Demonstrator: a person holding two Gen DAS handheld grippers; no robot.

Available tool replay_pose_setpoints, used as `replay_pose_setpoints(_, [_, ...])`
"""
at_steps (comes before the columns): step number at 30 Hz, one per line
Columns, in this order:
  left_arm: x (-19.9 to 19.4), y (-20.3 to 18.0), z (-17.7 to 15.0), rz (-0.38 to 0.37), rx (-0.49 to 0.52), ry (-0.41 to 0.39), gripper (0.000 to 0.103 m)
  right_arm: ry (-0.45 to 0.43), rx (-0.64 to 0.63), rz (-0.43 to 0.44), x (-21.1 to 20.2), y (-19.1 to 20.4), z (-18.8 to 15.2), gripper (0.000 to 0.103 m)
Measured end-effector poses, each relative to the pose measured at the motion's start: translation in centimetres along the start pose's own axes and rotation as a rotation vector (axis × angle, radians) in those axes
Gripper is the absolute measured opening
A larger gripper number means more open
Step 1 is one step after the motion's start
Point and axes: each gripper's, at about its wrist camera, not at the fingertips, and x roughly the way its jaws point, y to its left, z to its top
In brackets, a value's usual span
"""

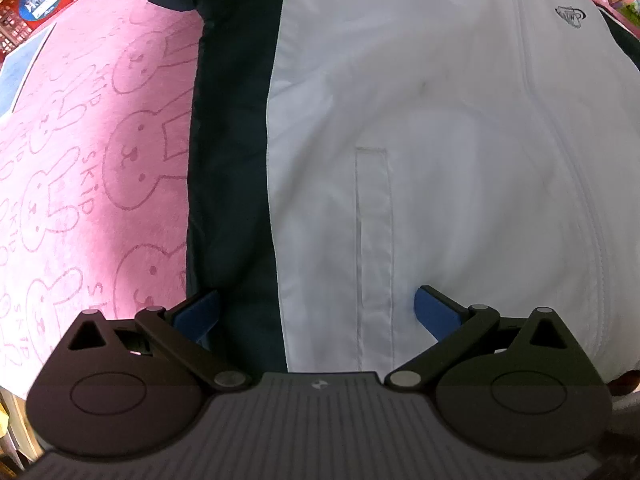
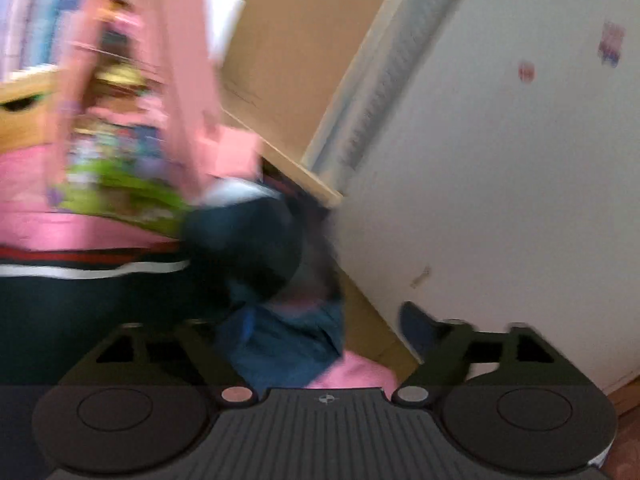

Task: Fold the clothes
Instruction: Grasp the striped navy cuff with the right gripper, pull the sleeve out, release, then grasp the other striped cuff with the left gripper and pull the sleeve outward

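Observation:
A white jacket [image 1: 440, 120] with navy side panels [image 1: 232, 152] lies spread flat on a pink blanket; its zip, a welt pocket and a small chest logo face up. My left gripper [image 1: 316, 308] hovers open just above the jacket's near part, one blue pad over the navy panel, the other over the white front. The right wrist view is motion-blurred. In it my right gripper [image 2: 320, 332] stands open, and a navy sleeve [image 2: 248, 236] and blue cloth [image 2: 288, 336] show between and beyond its fingers. Whether that cloth touches the pads I cannot tell.
A pink blanket [image 1: 80, 160] printed with rabbits covers the surface left of the jacket. A red crate [image 1: 36, 4] stands at the far left corner. In the right wrist view, a white wall [image 2: 500, 160], a wooden board [image 2: 300, 60] and blurred pink and green items [image 2: 120, 184].

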Motion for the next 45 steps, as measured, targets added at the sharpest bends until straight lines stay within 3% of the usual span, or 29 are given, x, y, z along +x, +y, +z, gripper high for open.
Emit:
replay_pose_setpoints(3, [0.0,0.3,-0.8,0.004,-0.01,-0.014,0.103,-0.079,-0.071,0.169,-5.1,3.8,-1.1,0.092])
replay_pose_setpoints(5, [0.3,-2.3,2.7,0.002,-0.01,-0.018,0.103,-0.117,-0.13,0.346,-8.5,7.0,-1.7,0.092])
replay_pose_setpoints(6, [0.3,-2.4,2.9,-0.001,-0.01,-0.021,0.103,-0.129,-0.166,0.438,-10.3,8.7,-2.1,0.092])
replay_pose_setpoints(9, [0.3,-1.2,3.1,-0.015,-0.01,-0.032,0.103,-0.139,-0.28,0.69,-14.9,14.5,-4.1,0.091])
replay_pose_setpoints(12, [0.3,-1.5,3.2,-0.028,-0.012,-0.047,0.103,-0.126,-0.386,0.848,-17.9,19.9,-5.9,0.09])
replay_pose_setpoints(14, [0.1,-2.4,3.0,-0.035,-0.011,-0.059,0.103,-0.106,-0.466,0.863,-18.5,22.5,-7.0,0.089])
replay_pose_setpoints(18, [0.1,-2.3,2.4,-0.046,-0.006,-0.095,0.103,-0.06,-0.514,0.682,-14.0,22.5,-7.2,0.087])
replay_pose_setpoints(20, [0.1,-2.2,2.2,-0.05,-0.001,-0.113,0.103,0.015,-0.428,0.555,-9.6,20.9,-6.1,0.093])
replay_pose_setpoints(21, [0.2,-2.2,2.0,-0.052,0.002,-0.122,0.103,0.056,-0.344,0.512,-7.8,19.7,-5.3,0.091])
replay_pose_setpoints(24, [0.2,-2.1,1.8,-0.057,0.014,-0.143,0.103,0.055,-0.264,0.45,-8.0,18.4,-3.2,0.088])
replay_pose_setpoints(26, [0.2,-2.1,1.8,-0.059,0.025,-0.148,0.103,-0.027,-0.291,0.459,-10.7,18.7,-3.1,0.087])
replay_pose_setpoints(30, [0.5,-1.8,2.6,-0.061,0.062,-0.128,0.103,-0.078,-0.344,0.68,-15.9,21.9,-4.6,0.088])
replay_pose_setpoints(32, [-1.6,-2.1,2.8,-0.059,0.061,-0.134,0.088,-0.079,-0.392,0.777,-17.9,24.7,-5.9,0.089])
replay_pose_setpoints(35, [-5.6,-0.1,5.2,-0.109,0.007,-0.301,0.095,-0.087,-0.505,0.837,-19.4,28.9,-7.4,0.091])
replay_pose_setpoints(40, [-7.0,1.8,13.7,0.068,0.045,-0.495,0.1,-0.064,-0.635,0.838,-20.9,33.5,-11.0,0.091])
replay_pose_setpoints(45, [-3.2,1.8,23.0,0.203,0.107,-0.542,0.102,-0.029,-0.578,0.84,-20.7,34.1,-11.7,0.096])
